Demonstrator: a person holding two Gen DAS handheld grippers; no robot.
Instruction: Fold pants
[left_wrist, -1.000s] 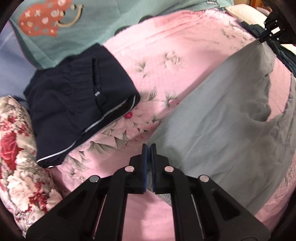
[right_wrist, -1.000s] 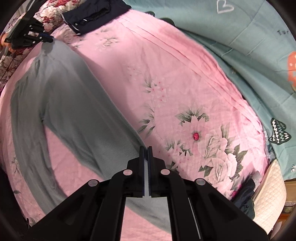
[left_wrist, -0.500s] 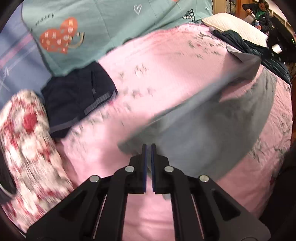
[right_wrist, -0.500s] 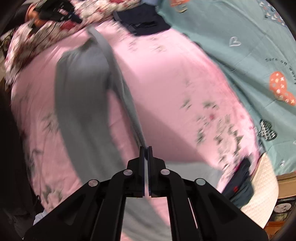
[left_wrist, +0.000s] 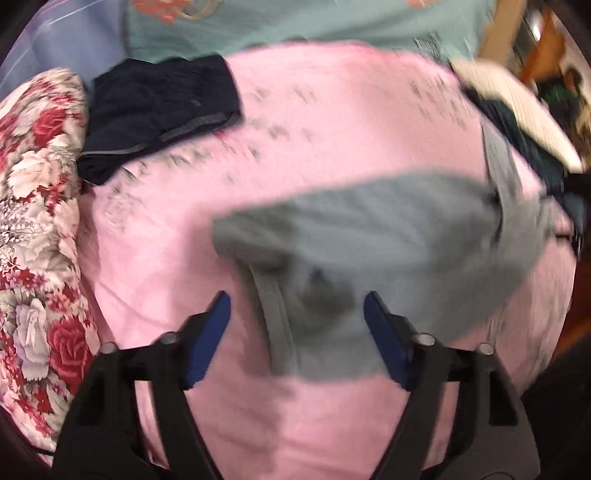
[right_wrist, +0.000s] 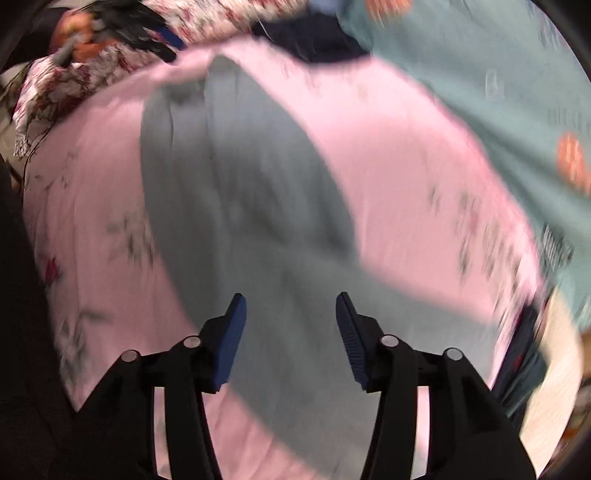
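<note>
Where they earlier pinched shut, both tongs (left_wrist: 297, 321) (right_wrist: 291, 317) now opening above gray pants (left_wrist: 369, 236).

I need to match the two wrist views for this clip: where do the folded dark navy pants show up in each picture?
Left wrist view: the folded dark navy pants lie upper left, on the pink quilt beside the red floral blanket.
Right wrist view: only a blurred dark patch at the top edge, right of centre top.
Shared landmark: the grey pants spread on the pink quilt, running under both pairs of fingers.
</note>
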